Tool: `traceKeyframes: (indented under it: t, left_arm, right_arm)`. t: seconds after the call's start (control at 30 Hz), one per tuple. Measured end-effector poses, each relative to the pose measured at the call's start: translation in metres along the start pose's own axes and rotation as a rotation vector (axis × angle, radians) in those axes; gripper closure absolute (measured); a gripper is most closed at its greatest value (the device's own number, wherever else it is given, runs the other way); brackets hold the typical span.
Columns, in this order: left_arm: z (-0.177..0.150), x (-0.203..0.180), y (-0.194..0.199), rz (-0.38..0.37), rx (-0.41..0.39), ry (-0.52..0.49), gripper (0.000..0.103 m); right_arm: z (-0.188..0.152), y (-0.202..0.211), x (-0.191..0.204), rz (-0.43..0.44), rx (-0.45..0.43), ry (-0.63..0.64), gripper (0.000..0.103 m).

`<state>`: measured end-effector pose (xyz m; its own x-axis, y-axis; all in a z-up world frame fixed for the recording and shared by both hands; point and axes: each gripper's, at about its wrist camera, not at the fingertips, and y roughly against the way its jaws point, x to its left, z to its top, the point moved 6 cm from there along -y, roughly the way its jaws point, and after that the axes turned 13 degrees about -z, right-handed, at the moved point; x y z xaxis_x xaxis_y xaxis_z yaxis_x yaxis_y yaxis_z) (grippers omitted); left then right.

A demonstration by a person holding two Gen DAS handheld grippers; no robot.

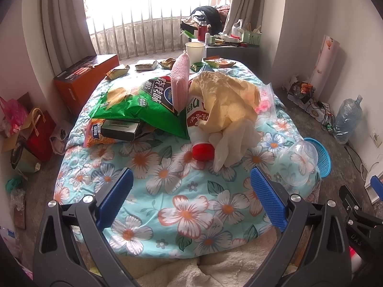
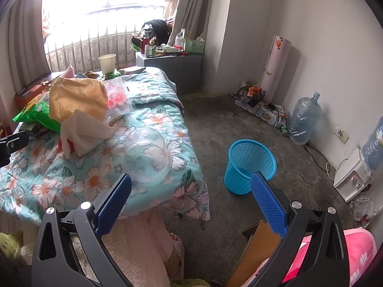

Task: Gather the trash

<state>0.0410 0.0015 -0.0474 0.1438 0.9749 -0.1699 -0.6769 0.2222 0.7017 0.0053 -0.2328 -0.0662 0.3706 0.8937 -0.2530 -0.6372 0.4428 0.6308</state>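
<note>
Hovering over the near end of the quilt, your left gripper has its blue pads spread wide with nothing between them, and your right gripper is just as wide and empty, one pad over the quilt's corner and the other over the floor. Take the quilt as your landmark: the trash lies in a heap across its middle, a green chip bag with a dark box and an orange packet tucked under its near edge, a pink foam sleeve standing upright behind it, and a white bottle with its red cap toward you, half buried under a crumpled yellow bag and a pale glove. A clear bowl sits upside down near the quilt's right edge, apart from the heap. Small wrappers and a paper cup sit along the quilt's far end. The blue basket stands on the floor just off the quilt's right side, upright, near your right gripper
</note>
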Motion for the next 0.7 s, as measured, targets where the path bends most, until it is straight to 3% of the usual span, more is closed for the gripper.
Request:
traceKeyframes:
  t: [0.7]
  left_arm:
    - [-0.0015, 0.0019, -0.0009, -0.001, 0.004, 0.000, 0.009]
  right_arm:
    - [0.0001, 0.0005, 0.0003, 0.001, 0.001, -0.002, 0.006]
